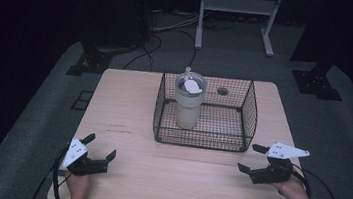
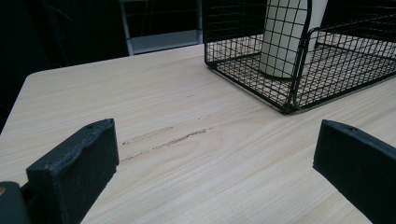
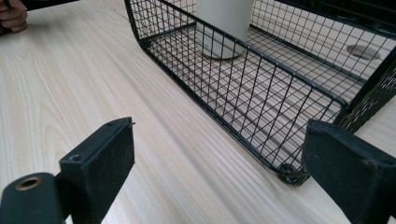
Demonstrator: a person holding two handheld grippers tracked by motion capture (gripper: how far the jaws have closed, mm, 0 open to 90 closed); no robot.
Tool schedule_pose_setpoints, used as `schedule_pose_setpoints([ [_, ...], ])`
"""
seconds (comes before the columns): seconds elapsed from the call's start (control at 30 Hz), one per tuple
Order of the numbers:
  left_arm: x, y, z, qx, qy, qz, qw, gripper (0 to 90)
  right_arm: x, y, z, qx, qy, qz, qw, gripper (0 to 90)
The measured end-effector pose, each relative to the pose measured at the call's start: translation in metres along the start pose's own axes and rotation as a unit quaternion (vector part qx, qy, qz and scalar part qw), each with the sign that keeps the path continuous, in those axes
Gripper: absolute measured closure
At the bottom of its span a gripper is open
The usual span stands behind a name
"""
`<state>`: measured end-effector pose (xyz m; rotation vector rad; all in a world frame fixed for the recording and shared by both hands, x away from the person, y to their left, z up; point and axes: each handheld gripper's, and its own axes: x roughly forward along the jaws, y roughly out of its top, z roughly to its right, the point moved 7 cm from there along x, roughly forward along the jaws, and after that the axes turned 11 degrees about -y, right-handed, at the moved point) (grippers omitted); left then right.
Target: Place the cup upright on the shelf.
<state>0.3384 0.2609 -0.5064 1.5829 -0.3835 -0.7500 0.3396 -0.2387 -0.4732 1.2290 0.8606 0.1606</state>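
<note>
Dark floor and black stands sat all around the pale wooden desk (image 1: 128, 104) when I looked from the high view. Toward the far edge of the desk, in the middle, stood a black wire basket (image 1: 248, 119), and a tall cream cup (image 1: 187, 103) with a clear lid stood upright in its left half. I thought the cup would be stiff and smooth, maybe slippery, and easy to tip because it was so tall. I judged the best place to hold it was round the middle of its body, from the side. The left gripper (image 1: 101, 147) waited near the near left corner and the right gripper (image 1: 252, 158) near the near right corner, both well apart from the basket. Both had their jaws spread wide and held nothing.

From the left gripper view I saw lots of bare desk (image 2: 140, 102) between my jaws and the basket (image 2: 294, 93). The cup (image 2: 280, 42) stood behind the wire wall, so I would have to go over the rim.

From the right gripper view the basket's near wall (image 3: 243, 93) ran across in front, with its corner close to one jaw. The cup (image 3: 224, 23) stood farther in. I thought the wire rim could catch a jaw.
</note>
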Motion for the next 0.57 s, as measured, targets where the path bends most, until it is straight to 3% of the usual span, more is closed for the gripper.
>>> schedule_pose_setpoints([
  [0.57,0.001,0.000,-0.001,-0.003,0.003,-0.002,1.0000,0.0,-0.001,-0.026,-0.004,0.014,-0.005,-0.008,0.9999,9.1],
])
